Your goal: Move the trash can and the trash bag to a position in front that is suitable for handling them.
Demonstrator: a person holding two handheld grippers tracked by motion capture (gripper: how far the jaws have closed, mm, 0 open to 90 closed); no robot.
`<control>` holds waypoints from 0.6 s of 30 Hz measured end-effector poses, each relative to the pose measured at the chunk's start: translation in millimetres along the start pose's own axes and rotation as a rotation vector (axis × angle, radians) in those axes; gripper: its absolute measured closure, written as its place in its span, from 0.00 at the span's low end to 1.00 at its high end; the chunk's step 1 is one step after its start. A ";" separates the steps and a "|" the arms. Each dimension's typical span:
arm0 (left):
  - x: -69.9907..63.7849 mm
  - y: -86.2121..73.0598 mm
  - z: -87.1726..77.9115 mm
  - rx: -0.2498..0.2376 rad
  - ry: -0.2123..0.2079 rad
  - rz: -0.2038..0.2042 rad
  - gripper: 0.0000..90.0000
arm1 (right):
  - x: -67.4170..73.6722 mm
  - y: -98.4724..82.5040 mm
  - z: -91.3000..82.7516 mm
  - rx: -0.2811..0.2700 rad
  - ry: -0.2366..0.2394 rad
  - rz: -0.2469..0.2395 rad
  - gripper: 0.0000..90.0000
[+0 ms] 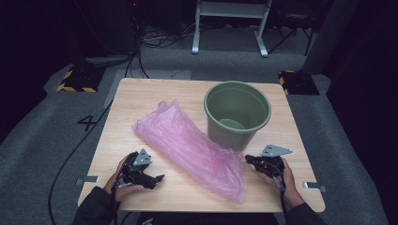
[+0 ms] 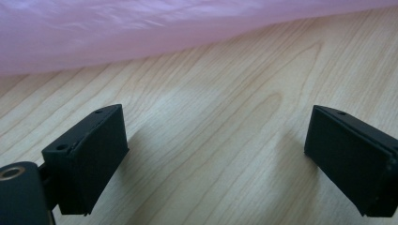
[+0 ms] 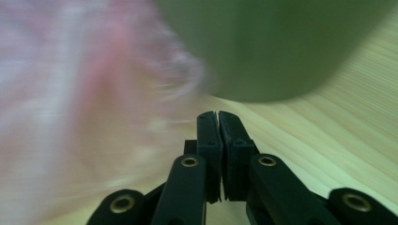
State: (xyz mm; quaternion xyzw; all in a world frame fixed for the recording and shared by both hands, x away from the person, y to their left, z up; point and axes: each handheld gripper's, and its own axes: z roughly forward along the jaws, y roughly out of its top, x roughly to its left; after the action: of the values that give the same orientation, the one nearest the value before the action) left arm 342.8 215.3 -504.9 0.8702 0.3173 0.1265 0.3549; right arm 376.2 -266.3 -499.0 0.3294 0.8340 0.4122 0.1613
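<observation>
A crumpled pink plastic bag [image 1: 192,145] lies slantwise across the wooden table [image 1: 141,93], from its middle toward the front edge. An empty green bucket [image 1: 237,115] stands upright just right of it. My left gripper [image 1: 158,178] rests at the front left, pointing toward the bag. Its jaws stand wide open [image 2: 216,159] over bare wood, short of the bag [image 2: 141,28]. My right gripper [image 1: 248,159] sits at the bag's near right end, below the bucket. In the right gripper view its jaws [image 3: 218,119] are shut together with nothing seen between them, the blurred bag [image 3: 70,93] at left and the bucket [image 3: 277,47] ahead.
Small metal brackets [image 1: 88,179] [image 1: 313,186] stick out at the table's front corners. Yellow-and-black striped blocks [image 1: 77,79] [image 1: 295,79] sit on the grey floor behind the table. A white frame [image 1: 230,28] stands farther back. A black cable [image 1: 80,145] runs along the floor at left.
</observation>
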 end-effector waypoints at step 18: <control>10.7 -8.9 -8.9 0.002 0.031 -0.030 0.06 | -0.4 5.9 -33.6 -0.122 0.058 0.063 0.42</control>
State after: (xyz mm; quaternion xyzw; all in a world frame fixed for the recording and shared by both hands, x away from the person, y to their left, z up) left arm 342.9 231.8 -504.8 0.8636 0.3359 0.1346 0.3511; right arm 360.8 -283.5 -473.9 0.3330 0.8008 0.4767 0.1437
